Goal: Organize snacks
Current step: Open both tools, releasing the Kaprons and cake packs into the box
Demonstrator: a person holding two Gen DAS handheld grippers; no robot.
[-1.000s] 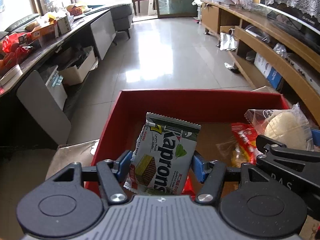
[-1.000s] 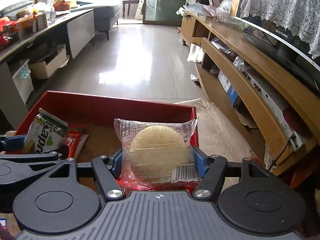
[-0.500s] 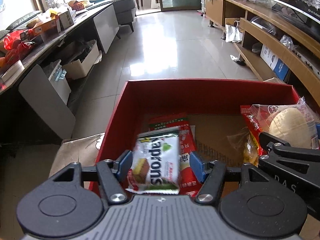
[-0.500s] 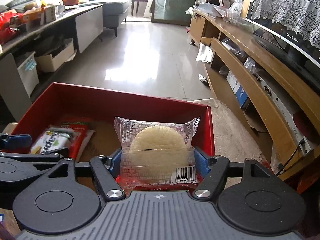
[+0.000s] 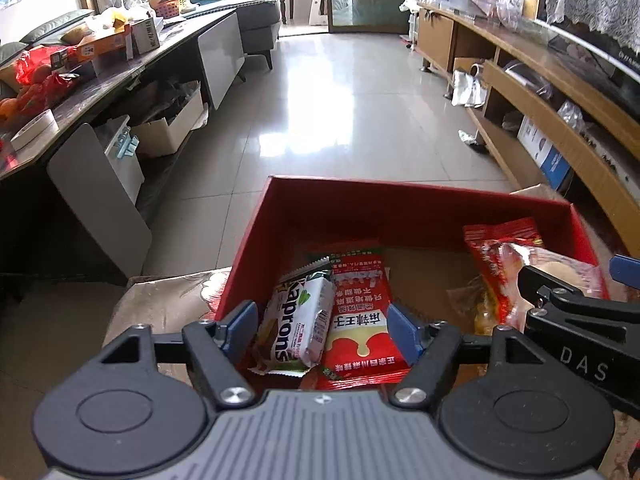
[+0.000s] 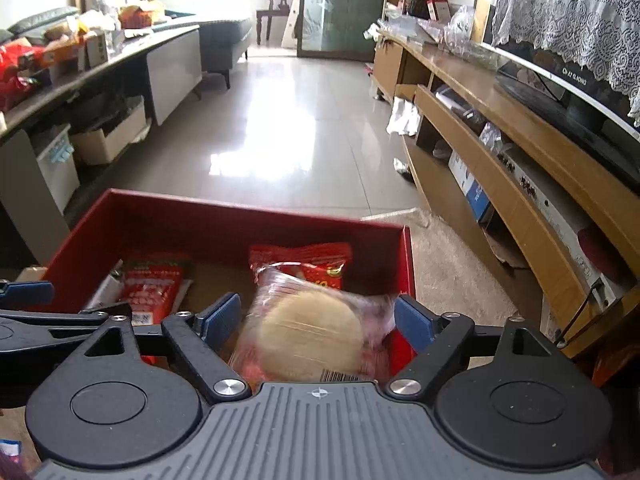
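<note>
The left gripper [image 5: 320, 326] is opening over the red box [image 5: 400, 208] — the wafer pack [image 5: 298, 320] lies loose inside. The right gripper [image 6: 318, 322] is opening too — the blurred round cake [image 6: 310, 334] sits unpinched, lower centre.

The left gripper [image 5: 320, 322] hangs over the red box [image 5: 400, 204], jaws opening, touching nothing. Below them a Kaprons wafer pack [image 5: 298, 324] lies by the box's left wall, partly on a red sachet [image 5: 362, 312].
</note>
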